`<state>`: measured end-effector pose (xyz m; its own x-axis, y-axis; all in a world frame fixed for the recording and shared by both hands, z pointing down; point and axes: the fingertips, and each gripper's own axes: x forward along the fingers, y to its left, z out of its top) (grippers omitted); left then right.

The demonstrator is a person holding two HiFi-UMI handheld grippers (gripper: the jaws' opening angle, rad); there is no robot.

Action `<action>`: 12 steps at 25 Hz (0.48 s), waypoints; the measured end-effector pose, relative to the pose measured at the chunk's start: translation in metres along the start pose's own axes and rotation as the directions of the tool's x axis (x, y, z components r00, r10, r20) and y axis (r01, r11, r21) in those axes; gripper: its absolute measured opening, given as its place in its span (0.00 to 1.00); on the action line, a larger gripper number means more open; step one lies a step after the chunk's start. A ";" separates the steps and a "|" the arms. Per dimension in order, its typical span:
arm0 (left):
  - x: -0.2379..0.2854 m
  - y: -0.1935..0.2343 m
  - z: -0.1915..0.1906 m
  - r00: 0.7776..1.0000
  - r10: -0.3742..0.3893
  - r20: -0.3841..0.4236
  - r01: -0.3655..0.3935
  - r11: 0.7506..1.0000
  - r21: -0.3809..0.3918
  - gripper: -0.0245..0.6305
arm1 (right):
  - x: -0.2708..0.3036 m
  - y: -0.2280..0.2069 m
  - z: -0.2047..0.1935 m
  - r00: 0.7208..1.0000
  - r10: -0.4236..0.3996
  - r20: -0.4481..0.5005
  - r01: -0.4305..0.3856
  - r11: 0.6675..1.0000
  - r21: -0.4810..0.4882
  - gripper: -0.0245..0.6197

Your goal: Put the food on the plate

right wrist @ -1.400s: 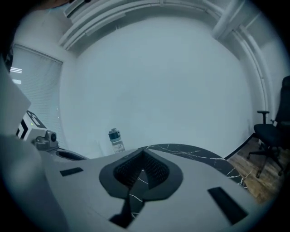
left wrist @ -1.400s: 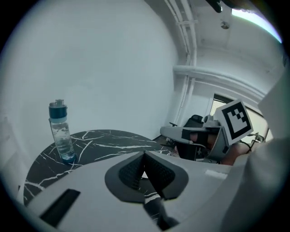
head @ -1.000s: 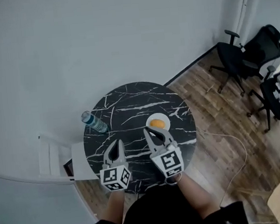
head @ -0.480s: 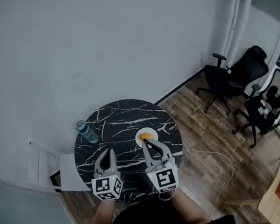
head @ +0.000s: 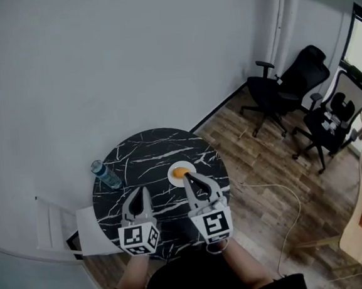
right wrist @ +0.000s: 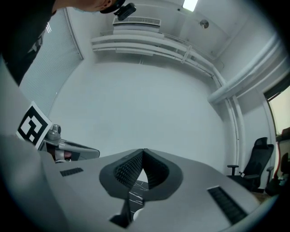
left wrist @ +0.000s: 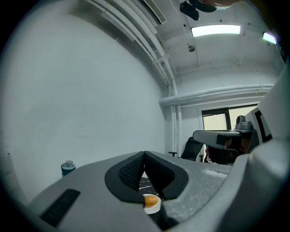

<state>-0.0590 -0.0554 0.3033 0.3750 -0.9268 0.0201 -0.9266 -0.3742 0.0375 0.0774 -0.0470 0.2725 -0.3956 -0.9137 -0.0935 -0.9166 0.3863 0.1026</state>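
An orange piece of food [head: 181, 171] lies on a small white plate [head: 174, 178] on the right half of a round black marble table [head: 151, 159]. The food [left wrist: 151, 200] and plate [left wrist: 152, 208] also show low in the left gripper view, beyond the jaws. My left gripper [head: 137, 193] hovers over the table's near left part, jaws together, nothing held. My right gripper [head: 186, 176] is shut and empty, its tips just on the near side of the plate, above it. Both grippers point level.
A water bottle [head: 103, 172] stands at the table's left edge. A white chair [head: 63, 233] stands left of the table. Black office chairs [head: 289, 90] stand far right on the wooden floor, where a white cable [head: 280, 195] trails. A grey wall rises behind the table.
Both grippers have risen and stand farther above the table. The head view has tilted up and turned, so the table sits lower left and more of the room shows at right.
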 end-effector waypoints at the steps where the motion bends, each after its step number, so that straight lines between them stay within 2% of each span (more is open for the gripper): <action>1: 0.000 0.000 0.001 1.000 -0.005 0.002 0.005 1.000 0.004 0.04 | 0.000 -0.001 0.001 1.000 -0.007 -0.001 0.007 1.000 -0.001 0.03; 7: -0.002 -0.003 0.012 1.000 -0.017 0.023 0.016 0.999 0.039 0.04 | -0.004 0.003 0.010 1.000 -0.016 0.008 0.016 0.999 -0.042 0.03; 12: -0.002 0.000 0.015 0.999 -0.033 0.017 0.032 0.999 0.041 0.04 | -0.003 0.003 0.014 0.999 -0.039 0.024 0.039 0.999 -0.024 0.03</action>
<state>-0.0605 -0.0542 0.2885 0.4045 -0.9145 0.0017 -0.9145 -0.4046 -0.0029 0.0751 -0.0417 0.2593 -0.3613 -0.9245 -0.1213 -0.9297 0.3472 0.1226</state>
